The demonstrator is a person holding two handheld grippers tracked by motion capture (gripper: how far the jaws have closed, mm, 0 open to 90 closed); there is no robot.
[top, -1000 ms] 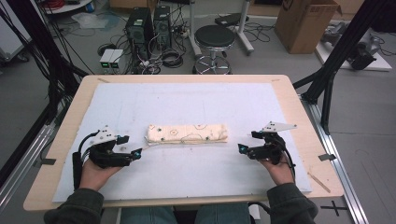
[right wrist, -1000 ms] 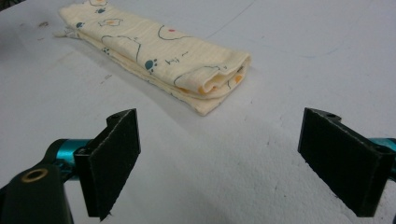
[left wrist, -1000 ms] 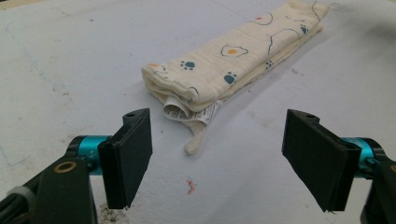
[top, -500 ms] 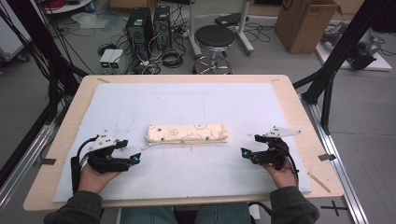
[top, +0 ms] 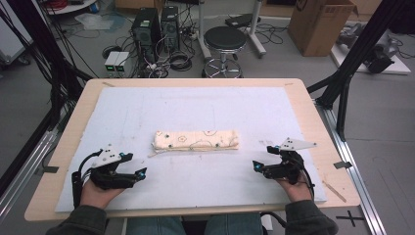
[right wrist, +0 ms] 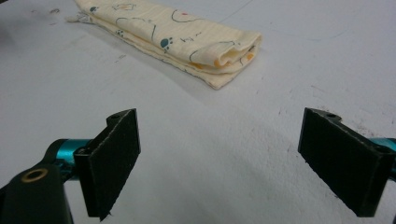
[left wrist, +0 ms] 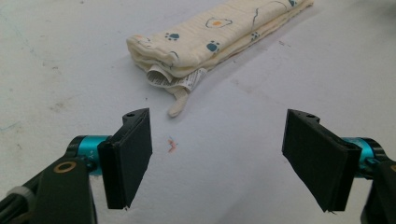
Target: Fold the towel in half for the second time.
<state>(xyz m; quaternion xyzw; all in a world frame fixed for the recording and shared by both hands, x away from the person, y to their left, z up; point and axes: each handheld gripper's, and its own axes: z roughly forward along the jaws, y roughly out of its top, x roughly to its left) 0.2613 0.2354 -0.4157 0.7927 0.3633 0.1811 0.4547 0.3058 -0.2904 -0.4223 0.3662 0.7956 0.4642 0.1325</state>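
A cream cloth printed with paw marks lies folded into a long strip in the middle of the white mat. Its left end, with a white label and a loop, shows in the left gripper view; its right folded end shows in the right gripper view. My left gripper rests near the mat's front left, open and empty, short of the cloth. My right gripper sits at the front right, also open and empty. The wide-apart jaws frame bare mat in the left gripper view and the right gripper view.
The mat covers a wooden table. Beyond its far edge stand a black stool, computer towers with cables, and a cardboard box. Black frame struts rise at both sides.
Both grippers have drawn back toward the front edge of the table, away from the cloth. The cloth has not moved.
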